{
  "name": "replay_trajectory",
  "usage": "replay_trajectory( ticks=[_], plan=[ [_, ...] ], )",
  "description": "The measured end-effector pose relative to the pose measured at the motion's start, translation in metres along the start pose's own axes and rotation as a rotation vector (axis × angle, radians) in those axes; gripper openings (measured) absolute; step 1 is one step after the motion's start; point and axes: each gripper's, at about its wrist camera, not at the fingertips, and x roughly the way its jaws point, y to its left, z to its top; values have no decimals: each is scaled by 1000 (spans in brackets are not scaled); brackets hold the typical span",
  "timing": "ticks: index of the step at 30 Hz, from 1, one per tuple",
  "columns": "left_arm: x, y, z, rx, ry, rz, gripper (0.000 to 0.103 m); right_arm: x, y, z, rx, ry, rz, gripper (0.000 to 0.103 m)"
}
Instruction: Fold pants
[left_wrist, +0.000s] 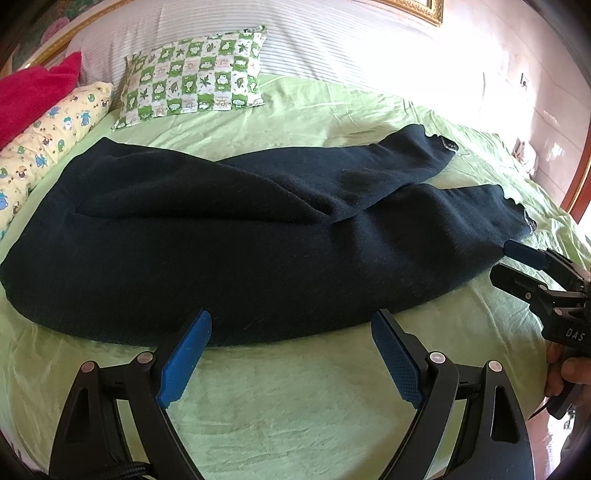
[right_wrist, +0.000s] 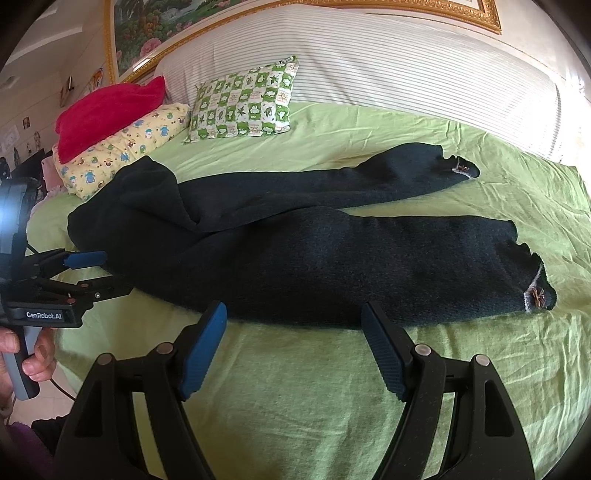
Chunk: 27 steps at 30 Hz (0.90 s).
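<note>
Dark navy pants (left_wrist: 240, 236) lie spread on the green bed sheet (left_wrist: 295, 398), waist at the left, the two legs running right and partly crossed; they also show in the right wrist view (right_wrist: 314, 258). My left gripper (left_wrist: 291, 354) is open and empty, its blue pads just short of the pants' near edge. My right gripper (right_wrist: 293, 347) is open and empty, at the near edge of the lower leg. Each gripper shows in the other view: the right one (left_wrist: 517, 262) by the leg cuff, the left one (right_wrist: 92, 273) by the waist.
A green frog-print pillow (left_wrist: 195, 77), a yellow printed pillow (left_wrist: 51, 136) and a red blanket (left_wrist: 33, 96) lie at the far left. A striped white bedcover (right_wrist: 369, 62) runs along the back. The bed's right edge (left_wrist: 576, 206) is close to the cuffs.
</note>
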Motion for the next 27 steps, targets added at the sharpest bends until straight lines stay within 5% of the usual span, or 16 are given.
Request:
replay_trajectory(
  ticks=[9, 15, 27],
  plan=[
    [2, -1, 10, 2, 11, -10, 89, -4, 5, 3, -23, 74, -2, 76],
    [2, -3, 22, 20, 0, -5, 89, -6, 2, 9, -43, -3, 4, 76],
    [14, -17, 52, 155, 8, -5, 89, -3, -13, 39, -20, 27, 5, 76]
  ],
)
